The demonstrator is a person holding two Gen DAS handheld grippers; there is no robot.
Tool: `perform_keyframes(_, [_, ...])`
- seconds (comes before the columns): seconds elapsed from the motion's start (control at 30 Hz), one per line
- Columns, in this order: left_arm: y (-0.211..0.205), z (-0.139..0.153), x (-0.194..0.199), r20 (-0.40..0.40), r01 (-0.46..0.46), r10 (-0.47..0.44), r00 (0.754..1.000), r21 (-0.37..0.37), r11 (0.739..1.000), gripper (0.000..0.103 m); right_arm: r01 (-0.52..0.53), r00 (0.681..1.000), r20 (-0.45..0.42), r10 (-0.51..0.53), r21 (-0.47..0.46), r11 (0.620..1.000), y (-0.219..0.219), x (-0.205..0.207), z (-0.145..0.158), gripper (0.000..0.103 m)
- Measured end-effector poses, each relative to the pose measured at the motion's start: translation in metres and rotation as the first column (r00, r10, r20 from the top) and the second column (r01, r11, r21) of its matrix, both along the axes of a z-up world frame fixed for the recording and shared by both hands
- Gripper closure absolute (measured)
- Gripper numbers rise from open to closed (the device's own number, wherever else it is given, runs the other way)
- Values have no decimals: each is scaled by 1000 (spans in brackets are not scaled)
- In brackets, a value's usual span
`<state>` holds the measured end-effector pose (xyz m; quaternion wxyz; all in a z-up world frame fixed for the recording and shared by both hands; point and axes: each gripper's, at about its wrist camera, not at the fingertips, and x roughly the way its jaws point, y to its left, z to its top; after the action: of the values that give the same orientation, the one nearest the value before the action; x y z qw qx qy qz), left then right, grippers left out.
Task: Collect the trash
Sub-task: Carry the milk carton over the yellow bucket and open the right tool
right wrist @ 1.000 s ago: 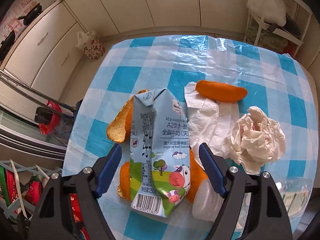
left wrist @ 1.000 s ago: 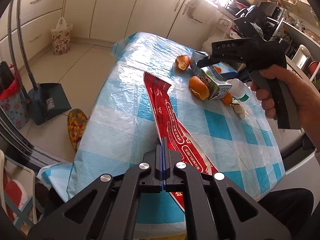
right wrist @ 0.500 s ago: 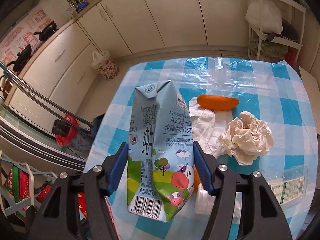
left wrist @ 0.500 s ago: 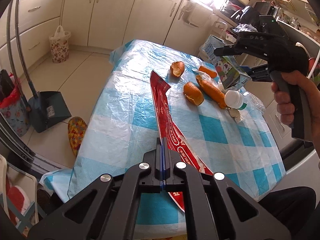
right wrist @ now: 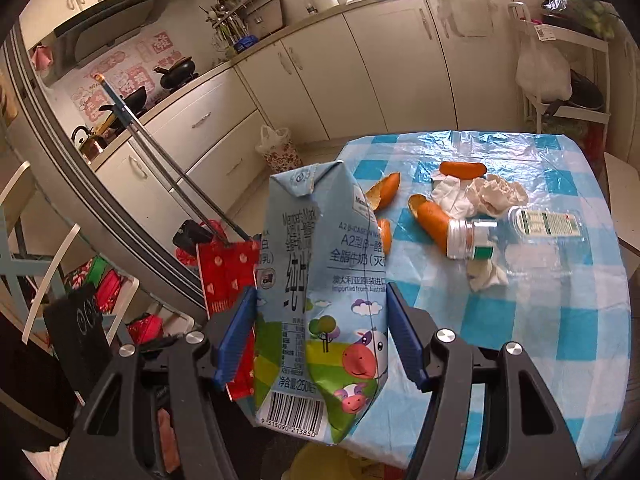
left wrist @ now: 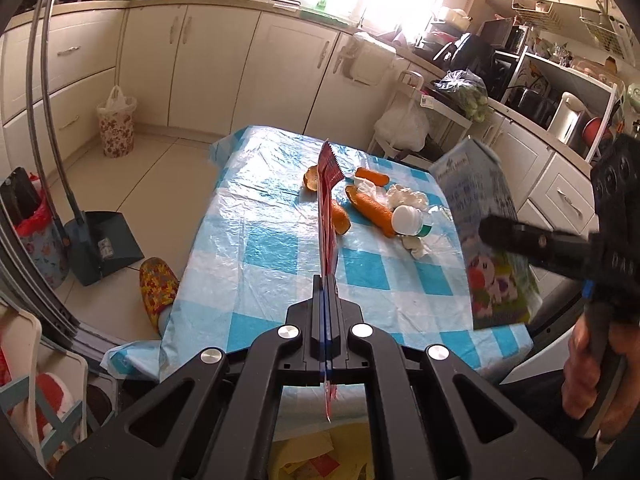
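Observation:
My left gripper (left wrist: 325, 280) is shut on a long red wrapper (left wrist: 329, 200), which stands edge-on in the air above the checked tablecloth (left wrist: 280, 248). The same wrapper (right wrist: 226, 272) shows in the right wrist view, behind the carton. My right gripper (right wrist: 319, 294) is shut on a light blue milk carton (right wrist: 320, 264), its blue pads (right wrist: 236, 336) pressing both sides. The carton (left wrist: 476, 208) hangs upright above the table's near right corner. Orange peels (right wrist: 434, 220), crumpled tissues (right wrist: 496, 196) and a clear plastic bottle (right wrist: 532, 226) lie on the cloth.
A yellow bag (left wrist: 316, 456) lies below the table's near edge. On the floor to the left are a dustpan (left wrist: 104, 244), a patterned slipper (left wrist: 158, 288) and a floral bin (left wrist: 116, 126). White cabinets (left wrist: 280, 72) line the far wall. A rack (left wrist: 404, 120) stands behind the table.
The right gripper closed on the carton, lifted it off the table and swung it toward the near edge. The left gripper rose, and the wrapper left the cloth and turned edge-on.

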<state>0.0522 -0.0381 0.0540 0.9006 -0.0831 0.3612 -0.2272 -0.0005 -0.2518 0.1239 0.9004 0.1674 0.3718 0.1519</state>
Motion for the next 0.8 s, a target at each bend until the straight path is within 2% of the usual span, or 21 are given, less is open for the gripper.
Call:
perform_keyframes(0.2, [14, 23, -48, 44, 14, -14, 999, -7, 1000, 102, -3, 999, 44, 6, -54, 999, 30, -69, -14, 40])
perform_keyframes(0.37, [20, 32, -84, 64, 31, -31, 997, 2, 1000, 102, -3, 999, 35, 7, -112, 994, 50, -112, -44, 40])
perform_keyframes(0.57, [27, 43, -113, 87, 35, -35, 996, 2, 999, 102, -47, 998, -47, 39, -192, 980, 66, -122, -86, 40])
perform_keyframes(0.73, [32, 53, -126, 107, 31, -30, 994, -9, 999, 102, -122, 986, -141, 86, -271, 955, 85, -119, -114, 39])
perform_keyframes(0.8, [34, 55, -129, 113, 30, -28, 993, -8, 1000, 102, -122, 984, -161, 79, -280, 952, 85, -120, -120, 38])
